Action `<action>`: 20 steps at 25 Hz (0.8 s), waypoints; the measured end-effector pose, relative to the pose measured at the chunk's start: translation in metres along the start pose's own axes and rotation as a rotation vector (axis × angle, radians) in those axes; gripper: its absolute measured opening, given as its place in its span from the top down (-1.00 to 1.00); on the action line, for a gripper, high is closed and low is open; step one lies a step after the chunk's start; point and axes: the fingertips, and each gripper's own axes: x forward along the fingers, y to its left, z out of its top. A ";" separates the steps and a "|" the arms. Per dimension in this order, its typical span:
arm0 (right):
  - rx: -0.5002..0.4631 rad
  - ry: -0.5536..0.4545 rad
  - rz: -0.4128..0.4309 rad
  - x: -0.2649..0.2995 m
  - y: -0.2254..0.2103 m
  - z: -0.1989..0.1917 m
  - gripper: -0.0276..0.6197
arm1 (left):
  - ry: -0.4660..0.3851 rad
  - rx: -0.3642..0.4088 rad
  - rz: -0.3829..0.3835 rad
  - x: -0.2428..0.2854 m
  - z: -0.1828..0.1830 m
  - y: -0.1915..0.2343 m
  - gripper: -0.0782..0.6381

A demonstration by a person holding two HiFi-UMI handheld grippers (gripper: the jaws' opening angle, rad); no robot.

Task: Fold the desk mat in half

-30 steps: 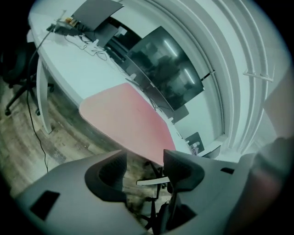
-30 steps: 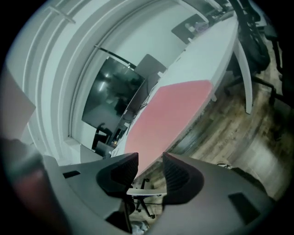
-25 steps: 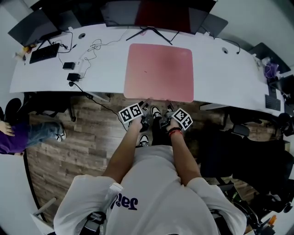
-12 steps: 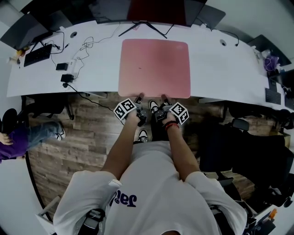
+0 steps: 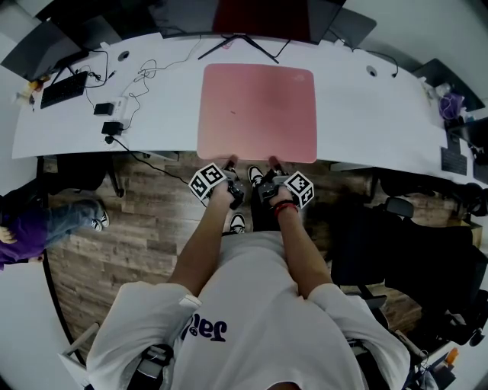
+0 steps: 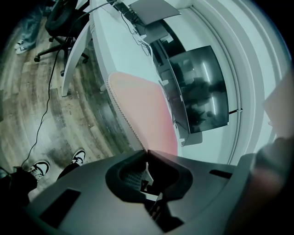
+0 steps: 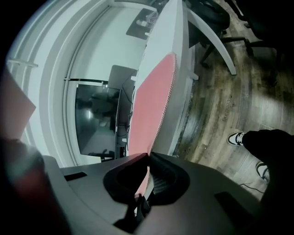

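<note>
One white desk (image 5: 366,114) carries one pink mat (image 5: 258,110), lying flat against its near edge. Two grippers work there: the left gripper (image 5: 231,162) and the right gripper (image 5: 272,162), whose jaws have just been closing, each pinch the mat's near edge. The dark screens (image 5: 259,15) along the far edge are cut off

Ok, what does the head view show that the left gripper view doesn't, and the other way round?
Only the head view shows the person's white shirt, forearms and the whole desk mat lying flat. Only the left gripper view shows the jaws of the left gripper, which have just been closing, pinched on the mat's near edge. Both show the pink mat, the white desk, the wood floor and the person's shoes.
</note>
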 end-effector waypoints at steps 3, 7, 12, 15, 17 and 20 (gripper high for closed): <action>-0.006 0.004 0.002 0.001 0.003 0.001 0.83 | -0.008 -0.015 -0.012 -0.001 0.002 -0.005 0.70; 0.005 -0.005 0.008 0.000 0.007 0.002 0.83 | -0.006 -0.010 -0.039 -0.005 0.004 -0.014 0.70; 0.004 -0.016 0.035 0.002 0.016 0.004 0.83 | -0.003 -0.002 -0.073 -0.006 0.008 -0.023 0.70; 0.004 -0.020 0.049 0.004 0.023 0.007 0.83 | -0.005 0.002 -0.092 -0.005 0.011 -0.031 0.70; 0.008 -0.026 0.056 0.007 0.028 0.010 0.83 | -0.010 0.004 -0.107 -0.003 0.014 -0.036 0.70; -0.008 -0.033 0.064 0.014 0.037 0.014 0.83 | -0.010 0.014 -0.115 0.001 0.020 -0.043 0.70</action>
